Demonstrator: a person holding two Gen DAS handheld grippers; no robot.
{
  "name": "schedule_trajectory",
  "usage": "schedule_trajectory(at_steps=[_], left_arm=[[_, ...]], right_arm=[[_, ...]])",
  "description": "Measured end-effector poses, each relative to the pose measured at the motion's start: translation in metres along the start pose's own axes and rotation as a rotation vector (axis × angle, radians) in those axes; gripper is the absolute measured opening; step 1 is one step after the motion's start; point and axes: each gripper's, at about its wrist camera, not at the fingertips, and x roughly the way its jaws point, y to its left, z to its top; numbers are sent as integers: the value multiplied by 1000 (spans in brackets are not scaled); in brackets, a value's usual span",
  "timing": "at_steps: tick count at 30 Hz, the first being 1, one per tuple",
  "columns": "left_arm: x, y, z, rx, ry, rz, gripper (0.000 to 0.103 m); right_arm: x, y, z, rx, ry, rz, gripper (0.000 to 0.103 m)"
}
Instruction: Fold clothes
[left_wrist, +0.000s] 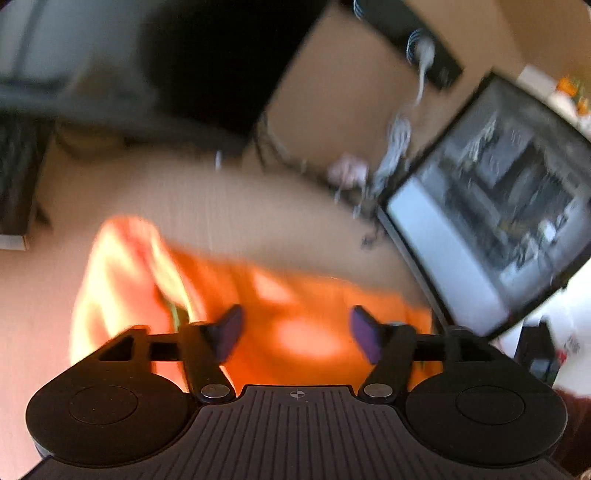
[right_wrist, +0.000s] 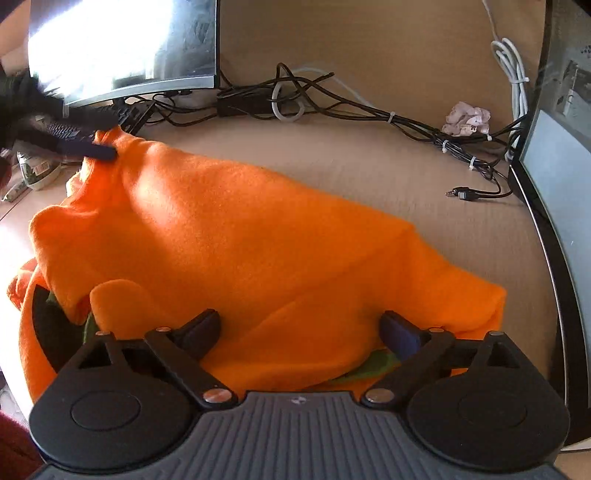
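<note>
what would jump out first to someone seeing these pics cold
The bright orange fleece garment dominates, heaped across the middle of the tan desk in front of the open right gripper. Behind it a tangle of black cables runs along the back edge, with a glaring monitor at the upper left. In the blurred left wrist view the open left gripper hangs over the same orange cloth.

Both grippers look the same. The left gripper (left_wrist: 297, 328) and the right gripper (right_wrist: 299, 328) each have a grey ribbed plate with a small crosshair mark, two round black discs at its sides, black link arms with silver screws, and dark purple pads (right_wrist: 400, 334). A dark red sleeve (right_wrist: 11, 439) shows at the corner.
</note>
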Motion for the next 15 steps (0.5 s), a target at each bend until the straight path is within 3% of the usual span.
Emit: schedule_trajectory(at_steps=[2, 6, 10, 15], left_arm=[[7, 12, 5, -7, 20, 47, 80], [27, 38, -4, 12, 101, 114, 57], [17, 38, -4, -2, 78, 122, 57], [-8, 3, -7, -38, 82, 18, 70]], right_arm=[[-1, 1, 1, -3, 0, -3, 98], [2, 1, -5, 24, -3, 0, 103], [0, -3, -10, 69, -2, 18, 103], [1, -1, -10, 69, -2, 7, 103]])
